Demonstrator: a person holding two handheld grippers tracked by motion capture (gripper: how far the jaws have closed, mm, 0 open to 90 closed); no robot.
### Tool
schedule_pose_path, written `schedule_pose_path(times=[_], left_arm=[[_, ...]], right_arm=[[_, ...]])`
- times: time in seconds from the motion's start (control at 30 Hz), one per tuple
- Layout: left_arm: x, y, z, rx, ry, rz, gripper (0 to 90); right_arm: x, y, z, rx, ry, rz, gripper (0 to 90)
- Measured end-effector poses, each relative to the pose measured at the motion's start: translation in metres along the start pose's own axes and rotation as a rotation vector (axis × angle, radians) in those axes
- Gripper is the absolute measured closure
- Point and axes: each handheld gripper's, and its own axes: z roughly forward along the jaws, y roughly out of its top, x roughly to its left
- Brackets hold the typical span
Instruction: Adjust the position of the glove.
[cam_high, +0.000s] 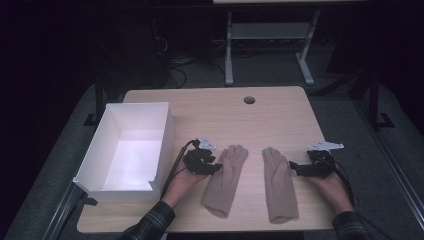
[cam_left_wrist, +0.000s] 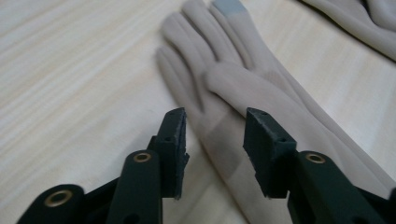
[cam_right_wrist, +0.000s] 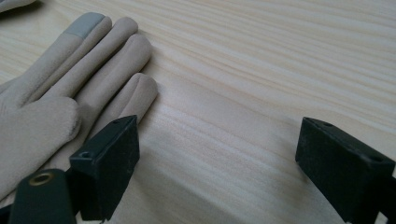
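This looks like a lab or test room set up for recording, not a home. A plain light-wood worktop (cam_high: 260, 115) with a round cable hole (cam_high: 249, 100) stands alone on grey carpet (cam_high: 340, 125), and the room around it is kept dark. Well beyond the left claw (cam_high: 212, 167), past the far edge of the worktop, loose cables (cam_high: 177, 70) lie on the floor. Next to them is the white metal frame of a second desk (cam_high: 270, 35). Far off to the right of the right claw (cam_high: 295, 169), a black stand foot (cam_high: 380, 120) rests on the carpet.
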Motion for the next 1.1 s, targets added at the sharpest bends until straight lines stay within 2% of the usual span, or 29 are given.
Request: schedule_pose_path(times=[0.1, 0.27, 0.43, 0.5, 0.53, 0.57, 0.63, 0.73, 0.8, 0.83, 0.9, 0.93, 1.0, 1.03, 1.1], left_arm=[[0.002, -0.002, 0.006, 0.021, 0.000, -0.006, 56.0], [0.000, -0.004, 0.013, 0.050, 0.011, 0.012, 56.4], [-0.002, -0.007, 0.013, 0.038, 0.007, 0.017, 62.4], [-0.003, -0.007, 0.013, 0.034, -0.003, 0.018, 70.3], [-0.004, -0.008, 0.014, 0.034, -0.016, 0.019, 70.3], [-0.006, -0.007, 0.014, 0.038, -0.018, 0.021, 77.7], [-0.007, -0.007, 0.014, 0.043, -0.018, 0.025, 80.9], [-0.007, -0.006, 0.014, 0.049, -0.026, 0.024, 82.7], [-0.006, -0.006, 0.014, 0.049, -0.034, 0.016, 83.4], [-0.005, -0.006, 0.014, 0.047, -0.040, 0.009, 83.9], [-0.004, -0.006, 0.014, 0.045, -0.040, 0.009, 83.9], [-0.004, -0.006, 0.014, 0.045, -0.040, 0.009, 83.9], [-0.005, -0.006, 0.014, 0.046, -0.040, 0.009, 83.9], [-0.005, -0.006, 0.014, 0.048, -0.039, 0.009, 83.9], [-0.005, -0.006, 0.014, 0.047, -0.039, 0.008, 83.9]], right_arm=[[0.000, 0.000, 0.000, 0.000, 0.000, 0.000, 13.1], [0.000, 0.000, 0.000, 0.000, 0.000, 0.000, 13.1], [0.000, 0.000, 0.000, 0.001, 0.003, -0.006, 12.6], [0.000, 0.000, 0.000, 0.001, 0.004, -0.007, 12.6], [0.001, 0.000, 0.000, 0.001, 0.004, -0.006, 12.6], [0.001, 0.000, 0.000, 0.002, 0.004, -0.005, 13.0], [0.001, 0.000, -0.001, 0.001, 0.005, -0.006, 14.4], [0.001, 0.000, -0.006, 0.002, 0.022, -0.013, 29.1], [0.001, 0.001, -0.011, -0.005, 0.057, -0.002, 41.7], [0.005, 0.003, -0.018, -0.021, 0.093, -0.013, 53.3], [0.009, 0.005, -0.025, -0.028, 0.124, -0.033, 67.9], [0.009, 0.005, -0.025, -0.028, 0.124, -0.033, 67.9], [0.015, 0.004, -0.031, -0.009, 0.169, -0.056, 83.0], [0.017, 0.004, -0.033, -0.001, 0.185, -0.071, 86.7], [0.025, -0.001, -0.039, 0.025, 0.218, -0.103, 89.9]])
